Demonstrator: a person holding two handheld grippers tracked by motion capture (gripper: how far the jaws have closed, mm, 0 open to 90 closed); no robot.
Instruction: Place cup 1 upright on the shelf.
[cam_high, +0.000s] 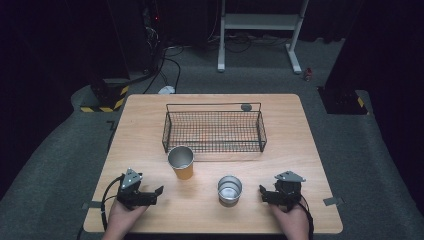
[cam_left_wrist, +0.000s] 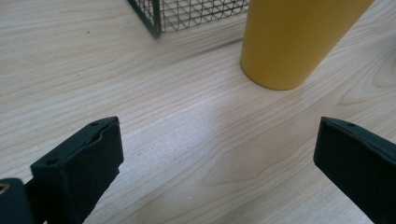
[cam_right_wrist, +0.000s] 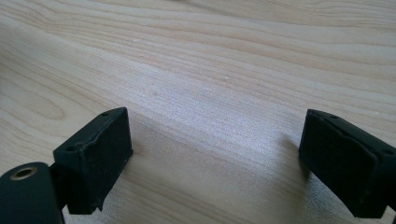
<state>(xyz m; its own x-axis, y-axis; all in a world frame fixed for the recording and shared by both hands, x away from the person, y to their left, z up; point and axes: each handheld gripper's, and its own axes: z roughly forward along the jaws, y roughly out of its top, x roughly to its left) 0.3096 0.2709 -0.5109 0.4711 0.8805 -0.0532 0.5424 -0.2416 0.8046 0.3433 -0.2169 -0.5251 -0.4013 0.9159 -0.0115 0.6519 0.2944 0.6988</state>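
Both wide open and empty, the left tool (cam_high: 159, 191) and right tool (cam_high: 262, 192) rest at the near edge of the pale wooden desk (cam_high: 145, 107), flanking a tall yellow metal-lined cup (cam_high: 181, 162) and short steel cup (cam_high: 229, 189) standing upright before the black wire basket (cam_high: 214, 131), within easy reach.

The cup (cam_high: 182, 162) is yellow outside, silvery inside. At its three o'clock, the tin (cam_high: 229, 189) is silver. The basket (cam_high: 214, 131) is black mesh.

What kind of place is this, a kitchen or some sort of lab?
Most likely a lab or recording studio, not a kitchen: a lone wooden table on grey carpet, dark curtains all around, loose cables on the floor, and hazard-striped stand bases beside the table.
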